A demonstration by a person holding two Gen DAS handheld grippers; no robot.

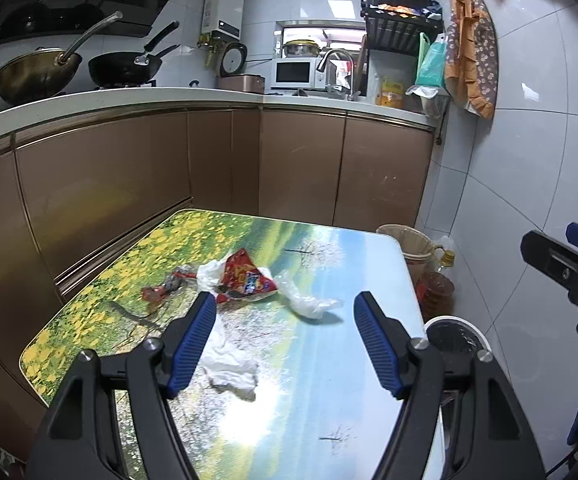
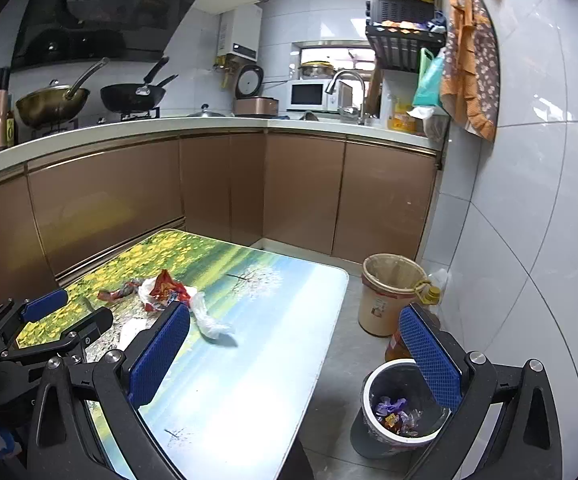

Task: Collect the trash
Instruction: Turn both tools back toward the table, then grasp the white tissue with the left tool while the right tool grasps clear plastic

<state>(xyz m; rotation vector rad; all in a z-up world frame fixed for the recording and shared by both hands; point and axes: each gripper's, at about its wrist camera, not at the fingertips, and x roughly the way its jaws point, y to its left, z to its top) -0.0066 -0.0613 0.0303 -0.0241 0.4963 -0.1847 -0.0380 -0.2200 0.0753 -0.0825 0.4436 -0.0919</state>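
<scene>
Left tongs [image 1: 285, 300] agape, empty; right tongs [image 2: 295, 312] agape, empty, angled down.

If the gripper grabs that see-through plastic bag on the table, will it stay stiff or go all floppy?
Probably floppy: the clear plastic bag lies crumpled and limp on the table. It looks thin, so likely very light and easy to slide if pushed. Its glossy film may slip unless the left gripper, now open, pinches a fold.

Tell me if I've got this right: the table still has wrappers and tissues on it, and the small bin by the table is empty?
Not quite. The right wrist view shows the small bin already holds crumpled coloured wrappers. The rest stands: wrappers and tissues still lie on the table.
</scene>
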